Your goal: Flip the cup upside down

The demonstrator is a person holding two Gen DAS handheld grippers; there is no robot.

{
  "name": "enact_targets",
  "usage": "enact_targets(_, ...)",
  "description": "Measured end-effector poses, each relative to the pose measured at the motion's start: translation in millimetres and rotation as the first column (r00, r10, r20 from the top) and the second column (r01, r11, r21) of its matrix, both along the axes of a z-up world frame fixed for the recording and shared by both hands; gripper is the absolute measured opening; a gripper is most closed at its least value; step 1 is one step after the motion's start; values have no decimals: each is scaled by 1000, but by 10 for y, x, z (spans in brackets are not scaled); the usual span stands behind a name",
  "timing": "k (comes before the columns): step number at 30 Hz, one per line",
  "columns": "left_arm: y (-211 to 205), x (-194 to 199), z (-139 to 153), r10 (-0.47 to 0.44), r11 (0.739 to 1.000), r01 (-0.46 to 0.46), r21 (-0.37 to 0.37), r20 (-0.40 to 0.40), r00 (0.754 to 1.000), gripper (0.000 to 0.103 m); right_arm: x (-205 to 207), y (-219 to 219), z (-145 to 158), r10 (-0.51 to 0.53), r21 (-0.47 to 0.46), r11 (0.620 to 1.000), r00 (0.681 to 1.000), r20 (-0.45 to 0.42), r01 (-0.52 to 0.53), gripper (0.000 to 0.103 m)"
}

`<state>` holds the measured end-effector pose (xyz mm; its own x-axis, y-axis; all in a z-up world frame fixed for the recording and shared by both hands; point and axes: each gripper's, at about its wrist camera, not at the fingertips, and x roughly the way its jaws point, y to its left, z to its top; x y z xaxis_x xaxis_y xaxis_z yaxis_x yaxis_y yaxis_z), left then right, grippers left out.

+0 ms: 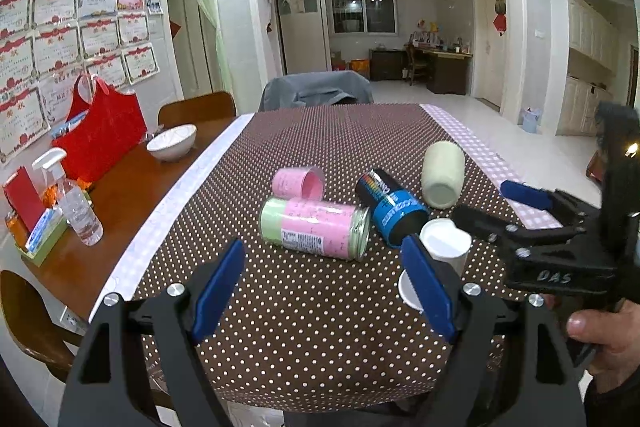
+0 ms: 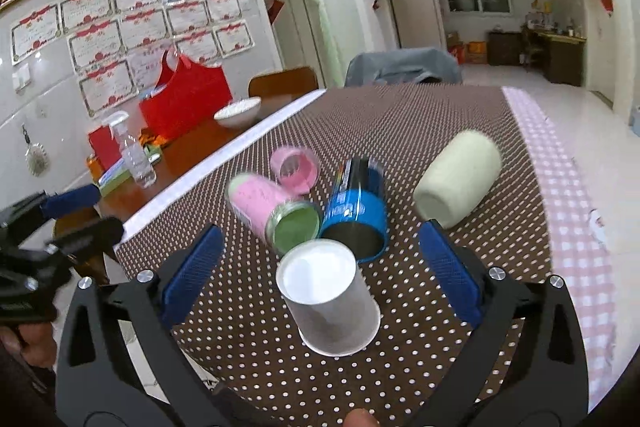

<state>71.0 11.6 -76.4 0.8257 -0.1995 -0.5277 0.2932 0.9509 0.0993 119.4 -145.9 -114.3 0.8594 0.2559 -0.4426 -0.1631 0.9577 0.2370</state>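
Cup point(image 2: 330, 297), white paper, stands mouth-down on the dotted brown cloth of the table point(image 2: 420, 123); flat base faces up, wide rim on the cloth. In the right wrist view it sits at centre, between the blue pads of the right tongs point(image 2: 322, 265) but touching neither. Right tongs: spread wide, released, gripping nothing.

Left wrist view: the same cup point(image 1: 444, 241) at 3 o'clock from frame centre, partly hidden behind one blue pad point(image 1: 428, 287) of the left tongs point(image 1: 320, 287). Left tongs: also spread, released, holding nothing, over bare cloth. The right tongs point(image 1: 492, 205) enter at 3 o'clock, one finger tip just beside the cup's base; contact cannot be told.

Other items, all lying on their sides beyond the cup:
- blue-and-black can point(image 2: 356, 211), open end toward the cup, just beside it at 12 o'clock
- pink-and-green jar point(image 2: 272, 215), at 11 o'clock, touching or nearly touching the blue can
- small pink cup point(image 2: 294, 169), behind the jar
- cream cylinder point(image 2: 460, 179), at 2 o'clock, apart from the rest

White bowl point(image 1: 172, 143) and spray bottle point(image 1: 74, 203) on bare wood at 9 to 10 o'clock.
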Motion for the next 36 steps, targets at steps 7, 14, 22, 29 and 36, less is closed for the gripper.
enact_targets(7,-136,-127,211,-10,1000,10,4,62,998,81,-265,-19,375,-75,-12,997,997,23,75,97)
enact_targets(14,-131,-254,369,28,1000,-28,-4,118,993,90,-488,-32,597,-152,-31,988,987,59,154,97)
enact_targets(22,-118,-333,473,68,997,-71,13,142,988,92,-635,-7,707,-182,-43,982,980,85,186,97)
enact_targets(29,-120,-439,500,69,997,-72,14,159,985,93,-733,47,738,-184,-52,980,978,100,190,97)
enact_targets(36,-115,-499,495,68,997,-71,7,165,984,93,-784,71,777,-196,-64,977,974,114,204,97)
